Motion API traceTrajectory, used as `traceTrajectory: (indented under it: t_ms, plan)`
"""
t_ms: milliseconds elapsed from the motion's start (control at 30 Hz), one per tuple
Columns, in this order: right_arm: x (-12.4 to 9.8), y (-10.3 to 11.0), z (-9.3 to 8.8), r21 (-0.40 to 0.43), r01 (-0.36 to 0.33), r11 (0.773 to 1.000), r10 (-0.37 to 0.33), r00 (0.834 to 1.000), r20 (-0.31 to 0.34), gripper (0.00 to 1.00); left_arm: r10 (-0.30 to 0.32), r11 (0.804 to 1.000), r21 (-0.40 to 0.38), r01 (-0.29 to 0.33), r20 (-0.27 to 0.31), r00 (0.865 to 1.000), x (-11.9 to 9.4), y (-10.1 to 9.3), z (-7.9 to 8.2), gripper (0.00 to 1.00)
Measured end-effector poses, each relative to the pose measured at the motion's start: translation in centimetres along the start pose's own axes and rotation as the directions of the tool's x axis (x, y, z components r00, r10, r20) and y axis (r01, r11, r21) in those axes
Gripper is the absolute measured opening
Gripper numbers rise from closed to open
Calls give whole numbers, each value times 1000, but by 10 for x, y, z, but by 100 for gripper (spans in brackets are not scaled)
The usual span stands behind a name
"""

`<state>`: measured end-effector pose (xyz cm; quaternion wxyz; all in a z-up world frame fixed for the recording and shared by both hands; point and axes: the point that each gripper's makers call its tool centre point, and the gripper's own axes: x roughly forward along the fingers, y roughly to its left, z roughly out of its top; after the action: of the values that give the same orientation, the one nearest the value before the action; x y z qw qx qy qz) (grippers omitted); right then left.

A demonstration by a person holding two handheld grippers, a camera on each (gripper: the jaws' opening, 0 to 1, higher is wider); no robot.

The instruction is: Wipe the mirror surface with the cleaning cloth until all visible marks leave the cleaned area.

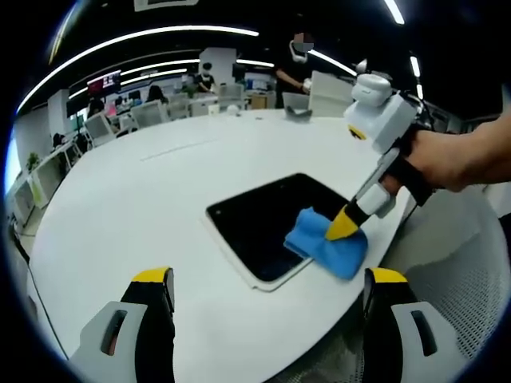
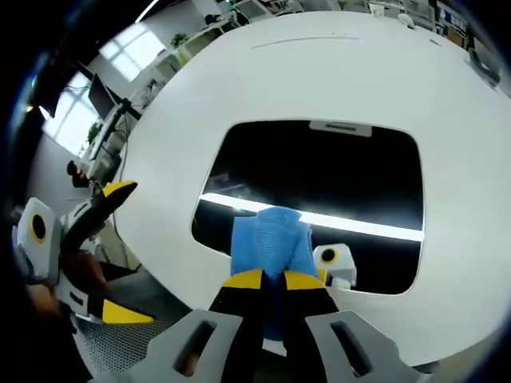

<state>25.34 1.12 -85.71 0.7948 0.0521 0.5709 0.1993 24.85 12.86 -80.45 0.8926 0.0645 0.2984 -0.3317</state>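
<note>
You are working at a broad white round table (image 1: 160, 183) in an open office, with desks and monitors in the background under strip lights. The mirror (image 2: 319, 191), a dark rounded rectangle with a pale frame, lies flat on the table near the edge closest to you. Your right gripper (image 2: 271, 279) is clenched on the blue cleaning cloth (image 2: 270, 239), and in the left gripper view you can see its yellow tips pressing the cloth down at the mirror's near corner, partly over the frame. Your left gripper (image 1: 267, 279) hovers off the table edge with its jaws spread wide and nothing between them.

To wipe well, keep the cloth flat against the glass rather than bunched under the tips, and sweep in overlapping passes from this corner across the rest of the dark surface. Hold pressure even so the mirror does not skid towards the edge. I cannot make out any marks through the reflections, so cover the whole pane.
</note>
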Motion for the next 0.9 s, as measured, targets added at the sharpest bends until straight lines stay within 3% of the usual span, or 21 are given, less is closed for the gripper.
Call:
traceTrajectory:
  t_ms: [900]
  plan:
    - [-7,-15,-3,1,1,1000,-1,1000,-18,2,14,1000,-8,-14,-5,1000,1,3,0,99]
